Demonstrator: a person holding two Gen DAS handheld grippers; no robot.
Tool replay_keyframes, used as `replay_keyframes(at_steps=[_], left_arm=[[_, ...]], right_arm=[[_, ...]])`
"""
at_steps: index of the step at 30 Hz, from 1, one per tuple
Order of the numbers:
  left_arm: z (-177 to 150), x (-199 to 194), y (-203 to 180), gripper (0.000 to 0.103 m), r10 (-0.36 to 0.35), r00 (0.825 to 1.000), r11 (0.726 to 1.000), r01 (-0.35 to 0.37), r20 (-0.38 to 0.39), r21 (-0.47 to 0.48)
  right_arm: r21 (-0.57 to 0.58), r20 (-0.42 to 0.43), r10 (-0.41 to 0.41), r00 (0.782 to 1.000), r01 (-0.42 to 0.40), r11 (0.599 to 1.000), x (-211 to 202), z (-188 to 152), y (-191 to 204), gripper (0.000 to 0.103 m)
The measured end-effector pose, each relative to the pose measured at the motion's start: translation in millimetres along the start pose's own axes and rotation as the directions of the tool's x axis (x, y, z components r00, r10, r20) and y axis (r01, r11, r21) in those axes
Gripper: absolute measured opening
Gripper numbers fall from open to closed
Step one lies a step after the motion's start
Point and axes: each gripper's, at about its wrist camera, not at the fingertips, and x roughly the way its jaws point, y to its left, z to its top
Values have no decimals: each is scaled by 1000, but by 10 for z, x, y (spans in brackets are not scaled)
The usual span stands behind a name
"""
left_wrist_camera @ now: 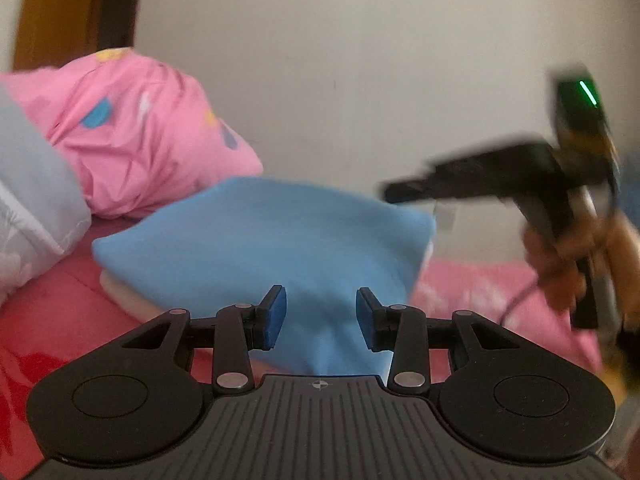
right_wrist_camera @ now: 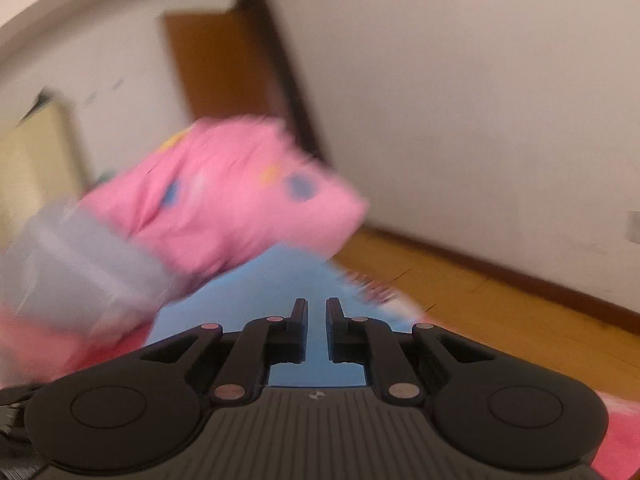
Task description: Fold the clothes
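Blue cloth, a soft matte garment that looks like smooth knit, lies in a rounded heap on the bed, its near end gathered into a narrow neck running back under the left gripper. That gripper's jaws stand partly apart, their blue ribbed pads on either side of the gathered cloth; whether the pads actually press it I cannot tell from here. Something pale and flat shows beneath the blue heap's left edge. The bed is covered in a deep pink-red sheet with a faint printed pattern.

Behind the garment sits a puffy pink pillow, crinkled like thin cotton and dotted with blue, yellow and white shapes. Beside it, to the left, lies a pale grey-white quilted bundle, padded and stitched at its edge.

The right gripper is a black plastic tool with ribbed housing and metal pivot pins. Its jaws have drawn close together, leaving only a thin slit, and nothing is caught between them; the blue cloth lies below and beyond the tips. In the left wrist view the same tool appears blurred at the right, gripped by a hand, with a small green light glowing on its top.

A plain white wall backs the bed, with a brown wooden door and an orange-brown wooden floor alongside.
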Motion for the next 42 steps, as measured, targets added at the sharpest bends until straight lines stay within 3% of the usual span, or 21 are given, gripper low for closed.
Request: replay_keyframes(at_steps=[2,4,7,8,10,11,13,15,18,19,21,23,25,27,29,31,33,35,37,39,42], left_arm=[[-55,14,-58,38,17,1000,1000,-17,9,11],[-104,17,-102,38,33,999,999,-33,27,17],[-124,40,-44,39,21,999,1000,-20,39,-20],[-134,39,-28,39,15,999,999,-13,43,-29],[-154,16,-27,39,10,999,999,-8,47,-38],[-164,4,-28,39,8,999,999,-6,48,-42],[-178,-3,-36,39,7,999,999,-4,48,-49],[-185,4,-43,39,7,999,999,-4,48,-50],[-192,3,-23,39,-3,999,997,6,48,-76],[-199,3,-6,39,-8,999,996,12,52,-84],[-219,-1,16,39,-18,998,995,24,61,-100],[-239,-4,35,39,-27,997,992,35,70,-117],[-259,-1,45,39,-33,997,990,43,77,-135],[-282,1,43,39,-33,996,989,45,85,-139],[-297,2,46,39,-34,995,988,48,94,-144],[-309,1,73,39,-45,994,984,61,101,-166],[-315,2,99,39,-55,993,980,75,108,-184],[-317,7,115,39,-61,992,976,83,115,-200],[-319,7,116,39,-63,991,975,86,118,-207],[-322,6,113,39,-64,991,973,89,121,-211],[-323,5,106,39,-65,990,973,91,124,-214]], right_arm=[[-19,-59,-1,998,0,1000,189,-9,10,10],[1,-94,-53,994,53,999,415,28,-112,0],[-9,-57,-230,971,230,973,546,226,-176,3],[-23,-43,-215,976,214,977,568,305,-147,2],[-37,-106,-116,988,112,993,687,417,-19,3],[-33,-163,-54,985,49,998,803,435,46,3],[-9,-271,-22,962,21,1000,1099,445,139,3],[53,-310,-44,950,63,997,1415,510,98,2],[141,-288,-124,950,169,975,1655,681,-12,3],[120,-276,-171,946,211,970,1676,733,30,3],[65,-272,-161,949,185,981,1762,851,197,4],[34,-299,-64,952,78,996,1863,906,395,4],[-9,-354,-34,935,33,999,2038,893,557,4],[-27,-398,-85,913,81,996,2323,898,599,4],[-27,-381,-171,909,174,984,2530,898,543,3],[14,-317,-212,924,228,973,2564,945,501,4],[-11,-254,-205,945,209,978,2499,981,621,5],[-72,-287,-105,952,88,994,2449,946,834,5],[-138,-355,-10,935,-42,990,2439,880,1075,5],[-193,-426,68,902,-164,967,2449,806,1313,5],[-267,-519,19,855,-184,946,2776,567,1615,5]])
